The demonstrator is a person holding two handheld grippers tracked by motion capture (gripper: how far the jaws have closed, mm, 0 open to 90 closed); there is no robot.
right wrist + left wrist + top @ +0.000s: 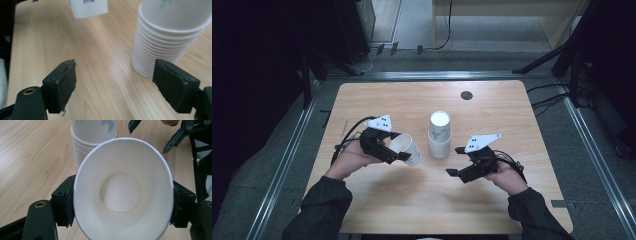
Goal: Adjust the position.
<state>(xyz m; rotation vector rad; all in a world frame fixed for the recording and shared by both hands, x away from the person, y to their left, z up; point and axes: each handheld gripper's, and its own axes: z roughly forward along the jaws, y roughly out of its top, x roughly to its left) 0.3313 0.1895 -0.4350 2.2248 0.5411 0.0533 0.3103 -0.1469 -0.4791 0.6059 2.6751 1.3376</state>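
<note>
At the left of the high view, the left gripper [401,150] was clenched on a single white paper cup [407,149], tipped on its side with its open mouth turned back toward the person's hand. In the left gripper view the 2 black jaws pressed the cup [123,192] from either side, squeezing its round rim into an oval; the inside was smooth, plain white, with a flat circular bottom. The jaw pads [68,202] looked rubbery and rough along their edges, set in matte black blocks with a brass-coloured screw hole lower down.

The table [377,102] was pale wood-grain laminate with rounded corners, and a small dark round disc [466,95] sat near its far edge.

Just right of the held cup, near the middle of the table, a stack of paper cups [440,135] stood upright, apart from both grippers. In the right gripper view the stack [162,45] showed many thin rolled rims nested closely 1 above another, forming a ribbed white column. The upper cup carried a faint green print, too blurred to read; the held cup's base [88,7] at the top of that view bore a bluish mark, also unreadable.

Farther right, the right gripper [457,161] hung released, its 2 jaws spread wide with bare table between them and nothing grasped. Its pads [66,80] were dark, worn and chipped at the corners. A grey 3-cornered plate topped each gripper, with small dark dots on it.
</note>
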